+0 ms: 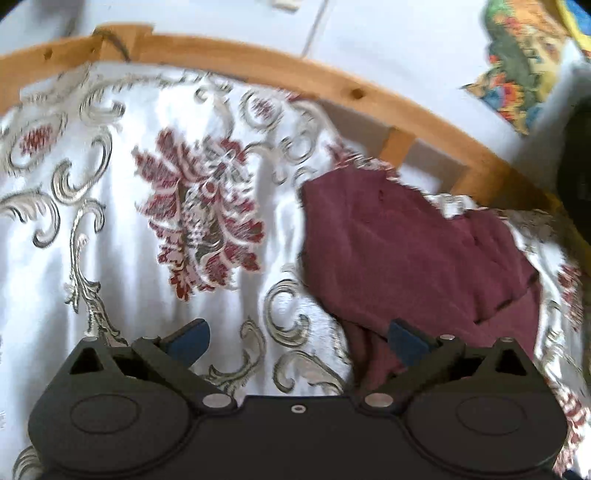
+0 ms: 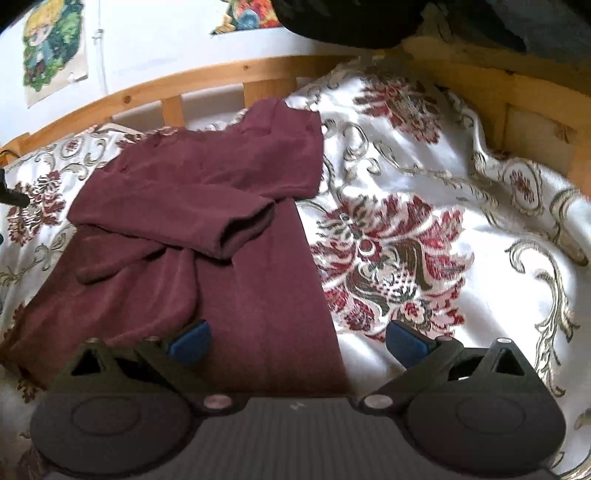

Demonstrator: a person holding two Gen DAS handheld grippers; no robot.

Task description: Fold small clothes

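Observation:
A small maroon shirt (image 2: pixel 207 221) lies on a white bedspread with red and grey floral patterns (image 2: pixel 443 192). One short sleeve is folded across its body, its cuff near the middle. In the right wrist view my right gripper (image 2: pixel 299 341) hovers open over the shirt's right lower edge, blue pads wide apart, nothing between them. In the left wrist view the shirt (image 1: pixel 406 251) lies rumpled to the right. My left gripper (image 1: pixel 299 341) is open above the bedspread (image 1: pixel 122 221), its right pad over the shirt's edge, holding nothing.
A wooden bed rail (image 2: pixel 207 79) runs behind the bedspread, also in the left wrist view as the rail (image 1: pixel 280 70). Colourful pictures (image 2: pixel 51 48) hang on the white wall. A dark bulky object (image 2: pixel 354 18) sits at the top over the rail's corner.

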